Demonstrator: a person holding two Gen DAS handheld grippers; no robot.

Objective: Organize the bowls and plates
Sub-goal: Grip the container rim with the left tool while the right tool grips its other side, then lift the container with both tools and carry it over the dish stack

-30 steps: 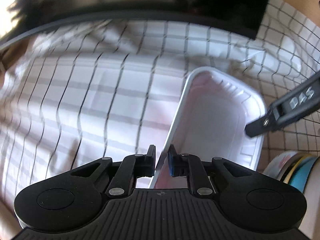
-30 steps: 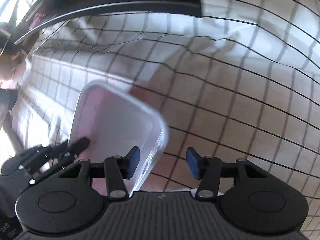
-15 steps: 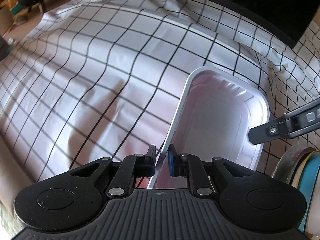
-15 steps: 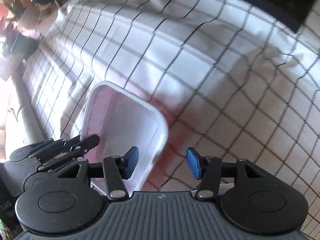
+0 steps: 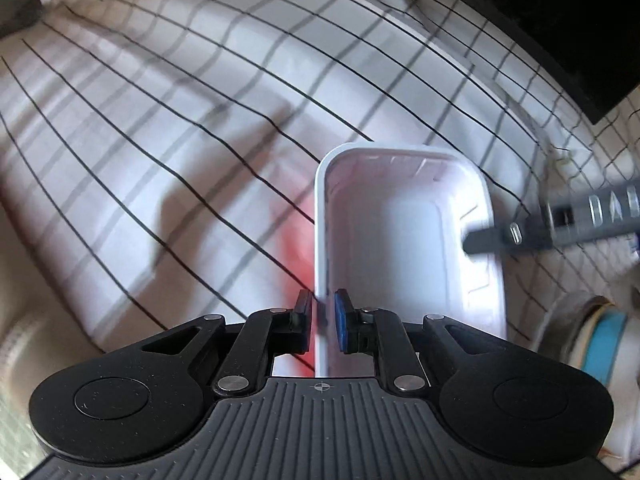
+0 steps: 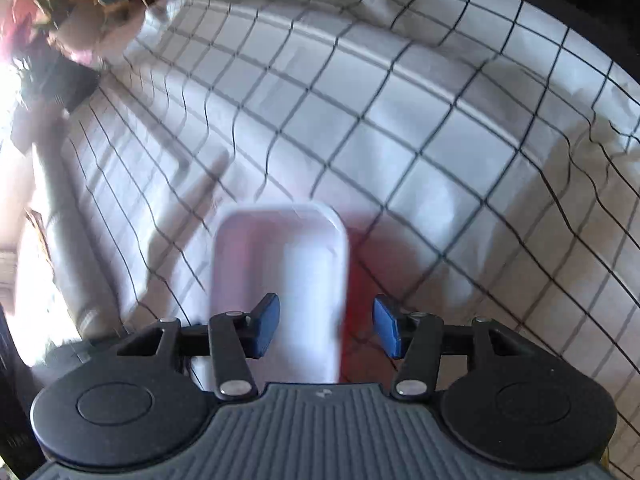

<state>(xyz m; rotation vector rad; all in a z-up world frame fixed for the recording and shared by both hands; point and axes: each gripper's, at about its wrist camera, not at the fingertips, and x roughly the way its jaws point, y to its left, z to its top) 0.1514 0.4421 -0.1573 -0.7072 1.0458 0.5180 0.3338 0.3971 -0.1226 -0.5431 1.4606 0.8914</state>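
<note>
My left gripper [image 5: 320,322] pinches the rim of the white tray [image 5: 404,248]; its near end is cut off. My right gripper [image 6: 326,330] jaws stand spread, straddling the tray's rim, above the blurred checked tablecloth [image 6: 400,140].

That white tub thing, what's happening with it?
A person is carrying the white tub with two hand-held grippers over a checked cloth. The left gripper is shut on one long wall of the tub. The right gripper straddles the opposite wall, jaws apart, one finger inside; whether it presses is unclear. A stack of plates shows at the edge.
</note>
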